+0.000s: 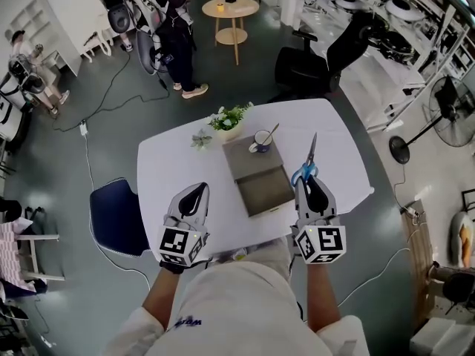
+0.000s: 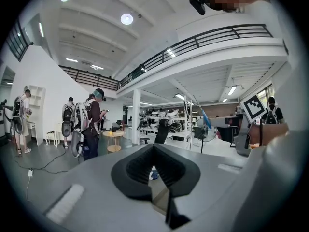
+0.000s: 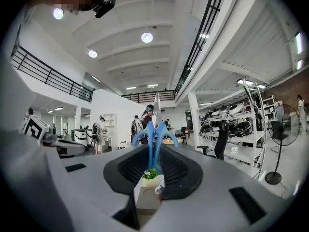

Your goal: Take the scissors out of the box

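Right gripper (image 1: 307, 178): jaws a narrow gap apart, clamped on the blue handles of the scissors (image 1: 311, 150), blades pointing away from the person. The scissors are out of the grey box (image 1: 256, 176), just right of its right edge, over the white table (image 1: 167, 162). Left gripper (image 1: 195, 195): jaws fully together, nothing in them, left of the box. A mug (image 1: 260, 141) stands at the box's far right corner. A small potted plant (image 1: 228, 119) sits just beyond the box.
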Available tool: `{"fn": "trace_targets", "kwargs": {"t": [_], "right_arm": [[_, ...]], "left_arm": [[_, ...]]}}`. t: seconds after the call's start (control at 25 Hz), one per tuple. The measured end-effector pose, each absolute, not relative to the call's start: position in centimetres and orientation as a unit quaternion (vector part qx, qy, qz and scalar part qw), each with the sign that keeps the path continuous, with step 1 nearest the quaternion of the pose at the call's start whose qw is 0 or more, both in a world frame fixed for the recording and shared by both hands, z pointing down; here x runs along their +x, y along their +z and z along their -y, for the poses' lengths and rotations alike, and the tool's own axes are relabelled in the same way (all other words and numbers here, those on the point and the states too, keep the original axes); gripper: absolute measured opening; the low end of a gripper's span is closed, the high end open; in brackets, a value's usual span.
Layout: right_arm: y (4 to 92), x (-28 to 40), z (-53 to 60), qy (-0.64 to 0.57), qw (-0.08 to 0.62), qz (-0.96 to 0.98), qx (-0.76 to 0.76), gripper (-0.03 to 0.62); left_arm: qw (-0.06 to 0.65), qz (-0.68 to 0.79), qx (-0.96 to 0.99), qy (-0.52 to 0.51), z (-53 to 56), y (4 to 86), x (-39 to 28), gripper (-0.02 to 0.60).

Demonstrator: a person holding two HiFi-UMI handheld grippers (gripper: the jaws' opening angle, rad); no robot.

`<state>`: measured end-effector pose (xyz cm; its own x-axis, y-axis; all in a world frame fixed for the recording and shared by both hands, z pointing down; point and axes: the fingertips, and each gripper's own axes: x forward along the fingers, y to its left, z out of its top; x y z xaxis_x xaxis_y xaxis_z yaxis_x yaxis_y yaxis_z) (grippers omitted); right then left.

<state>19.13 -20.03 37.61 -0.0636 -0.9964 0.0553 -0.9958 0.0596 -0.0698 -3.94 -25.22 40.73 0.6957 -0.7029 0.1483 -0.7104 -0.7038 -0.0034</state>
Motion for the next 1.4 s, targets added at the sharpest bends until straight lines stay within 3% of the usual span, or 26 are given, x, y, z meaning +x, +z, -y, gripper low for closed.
{"fn": "trace_targets", "kwargs": {"t": [1.4], "right_arm": [[37.3,18.0,19.2,-0.040,-0.003,-0.750,-0.660,0.083]], "left_arm": [[0.037,0.390,0.917,0.076,24.7,42.0,-3.9,-0.003]]}}
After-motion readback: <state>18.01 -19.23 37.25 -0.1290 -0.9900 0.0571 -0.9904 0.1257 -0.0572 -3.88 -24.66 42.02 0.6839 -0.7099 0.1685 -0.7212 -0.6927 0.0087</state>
